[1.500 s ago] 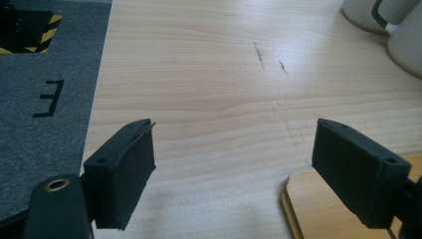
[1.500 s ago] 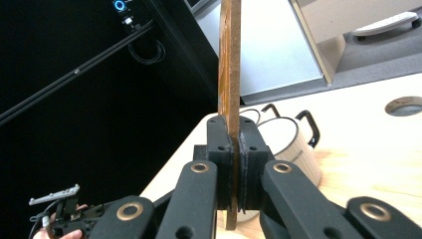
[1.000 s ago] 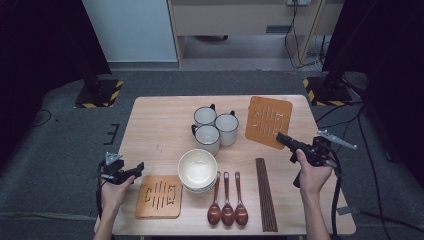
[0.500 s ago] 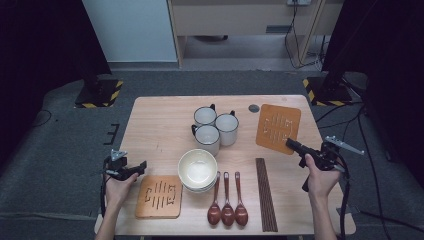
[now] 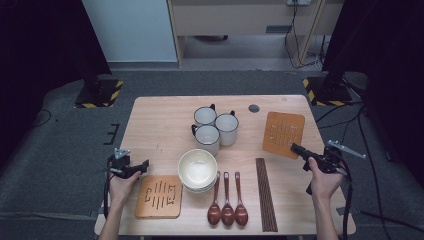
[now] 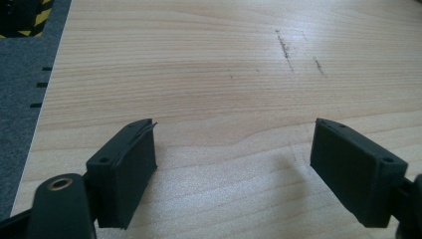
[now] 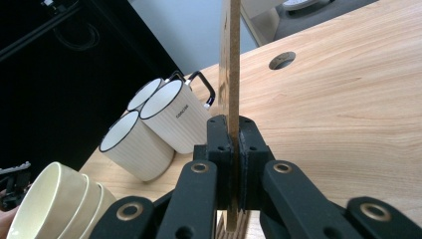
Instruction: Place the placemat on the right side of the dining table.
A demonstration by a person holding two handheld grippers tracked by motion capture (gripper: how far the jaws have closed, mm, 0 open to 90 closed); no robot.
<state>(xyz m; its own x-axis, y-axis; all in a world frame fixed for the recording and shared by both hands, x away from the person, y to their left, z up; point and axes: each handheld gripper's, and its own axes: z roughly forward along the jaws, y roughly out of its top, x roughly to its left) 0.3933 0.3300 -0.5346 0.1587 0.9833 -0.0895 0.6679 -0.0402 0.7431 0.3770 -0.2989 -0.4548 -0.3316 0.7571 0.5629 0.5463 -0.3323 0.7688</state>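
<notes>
My right gripper (image 5: 296,148) has its jaws pinching the near edge of a slotted wooden mat (image 5: 283,134) toward the desk's (image 5: 160,125) right edge. From above the mat looks flat; the right gripper view catches it edge-on (image 7: 229,59), with three mugs (image 7: 159,119) and stacked bowls (image 7: 54,209) beyond. My left gripper (image 6: 234,169) hangs over bare wood near the left edge, jaws spread, nothing between.
</notes>
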